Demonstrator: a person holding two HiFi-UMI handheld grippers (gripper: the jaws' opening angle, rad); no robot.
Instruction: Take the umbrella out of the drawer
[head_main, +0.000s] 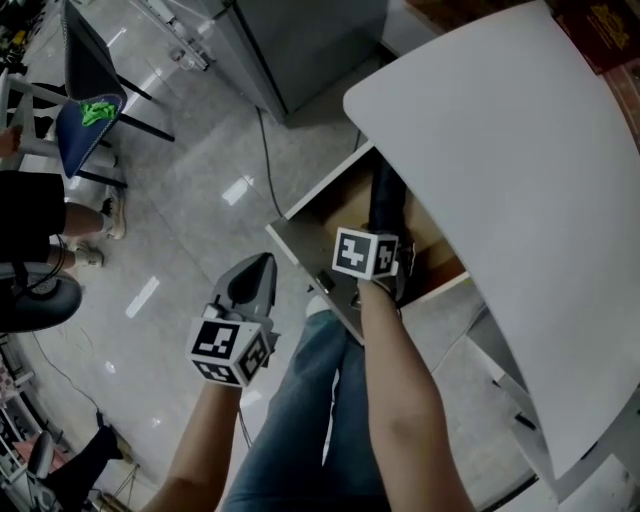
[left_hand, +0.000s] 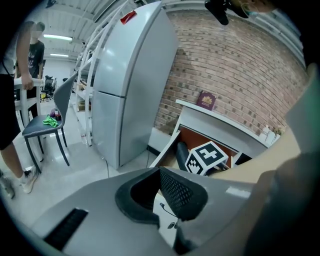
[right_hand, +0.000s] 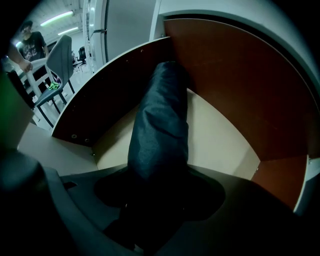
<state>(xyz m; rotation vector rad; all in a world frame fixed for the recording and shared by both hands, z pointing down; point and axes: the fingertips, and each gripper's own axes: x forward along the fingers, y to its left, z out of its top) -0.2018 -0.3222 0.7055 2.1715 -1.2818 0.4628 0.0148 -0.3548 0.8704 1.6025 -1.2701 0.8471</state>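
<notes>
The dark folded umbrella (head_main: 384, 205) (right_hand: 160, 120) lies lengthwise in the open wooden drawer (head_main: 300, 252) (right_hand: 115, 85) under the white table. My right gripper (head_main: 397, 283) (right_hand: 155, 220) points steeply down into the drawer. Its jaws stand wide on either side of the umbrella's near end, open around it; the gap is dark. My left gripper (head_main: 254, 272) (left_hand: 167, 200) hangs over the floor left of the drawer, shut and holding nothing. In the left gripper view the umbrella (left_hand: 181, 150) shows beside the right gripper's marker cube (left_hand: 207, 156).
The white tabletop (head_main: 500, 200) overhangs the drawer's right part. A grey fridge (head_main: 300, 40) (left_hand: 130, 85) stands behind, with a cable (head_main: 266, 160) on the floor. A chair (head_main: 90, 100) carrying something green and a standing person (head_main: 30, 220) are at the left. My legs are below the drawer front.
</notes>
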